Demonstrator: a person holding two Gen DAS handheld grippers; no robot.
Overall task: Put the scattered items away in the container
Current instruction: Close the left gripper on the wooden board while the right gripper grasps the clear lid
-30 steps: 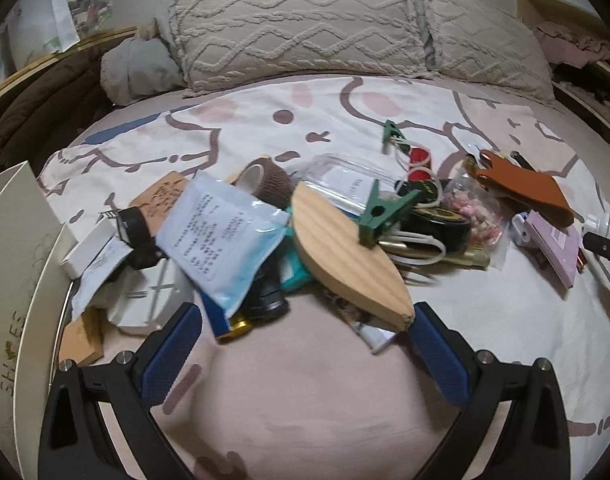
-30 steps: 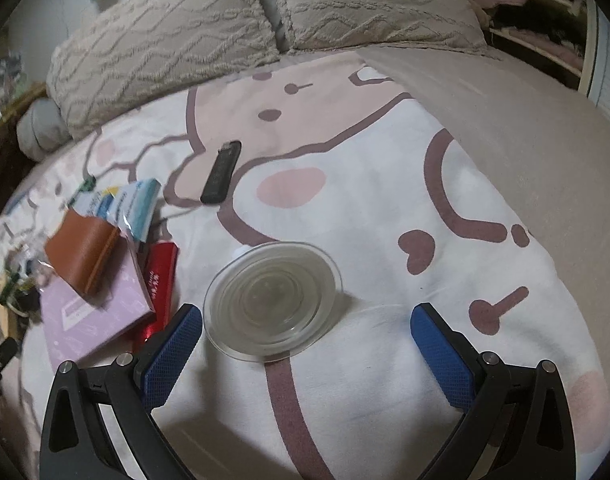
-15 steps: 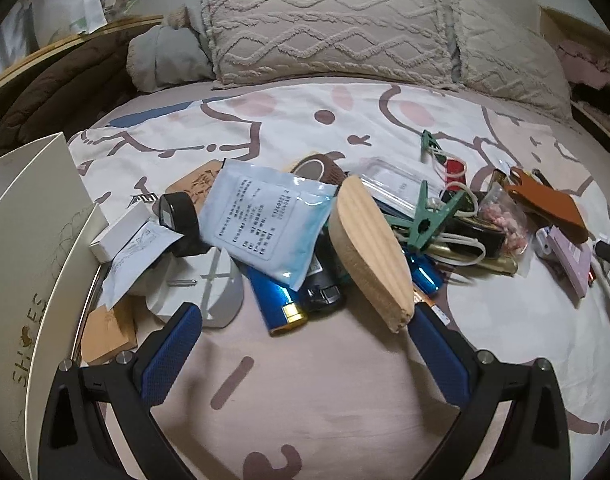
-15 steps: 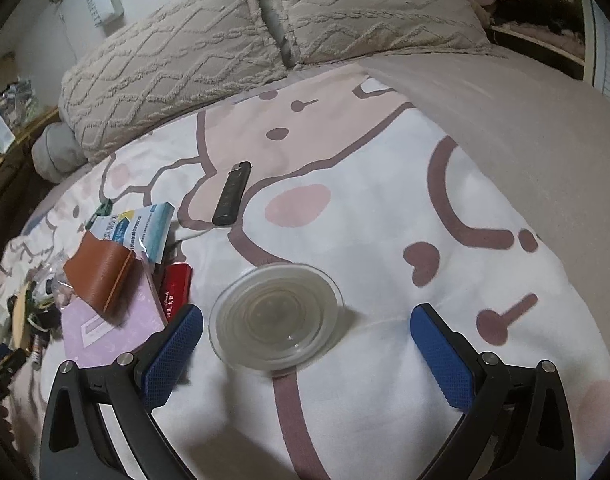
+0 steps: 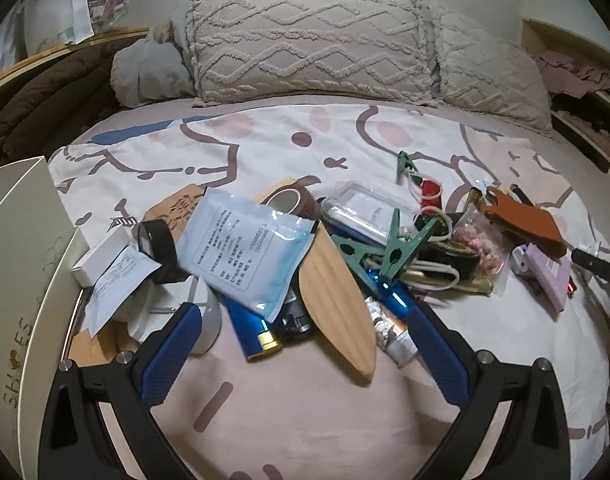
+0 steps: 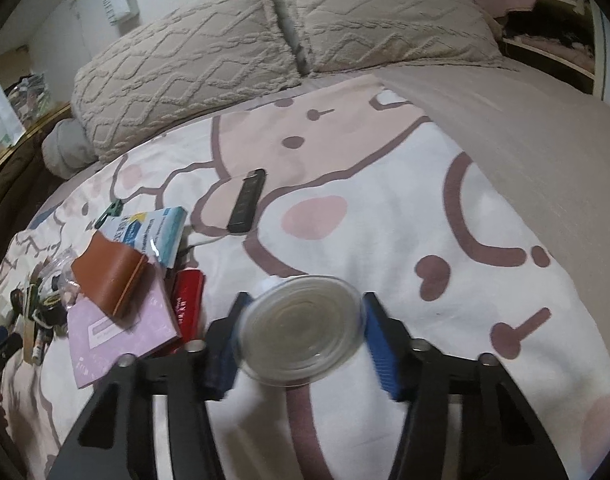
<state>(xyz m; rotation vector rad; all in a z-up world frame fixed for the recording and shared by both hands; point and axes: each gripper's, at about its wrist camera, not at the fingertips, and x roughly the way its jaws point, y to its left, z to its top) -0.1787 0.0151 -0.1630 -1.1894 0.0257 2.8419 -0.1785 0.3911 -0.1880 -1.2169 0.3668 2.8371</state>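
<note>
My right gripper (image 6: pixel 303 328) is shut on a clear round plastic lid (image 6: pixel 301 326), its blue pads against both rims, just above the bedspread. My left gripper (image 5: pixel 305 344) is open and empty, hovering over the near edge of a pile of small items: a wooden leaf-shaped piece (image 5: pixel 339 300), a blue-white sachet (image 5: pixel 245 254), a blue lighter (image 5: pixel 251 328), green clips (image 5: pixel 389 248), a clear case (image 5: pixel 365 210). A white shoe box (image 5: pixel 21 264) stands at the left.
A brown wallet (image 6: pixel 109 272), pink notebook (image 6: pixel 121 328), red pack (image 6: pixel 187 300), tissue pack (image 6: pixel 153 232) and black remote (image 6: pixel 247 200) lie left of the lid. Two knit pillows (image 5: pixel 305 44) line the bed's far side.
My right gripper closed on the clear lid, which now sits between the pads. My left gripper drew back and rose a little, showing more of the pile.
</note>
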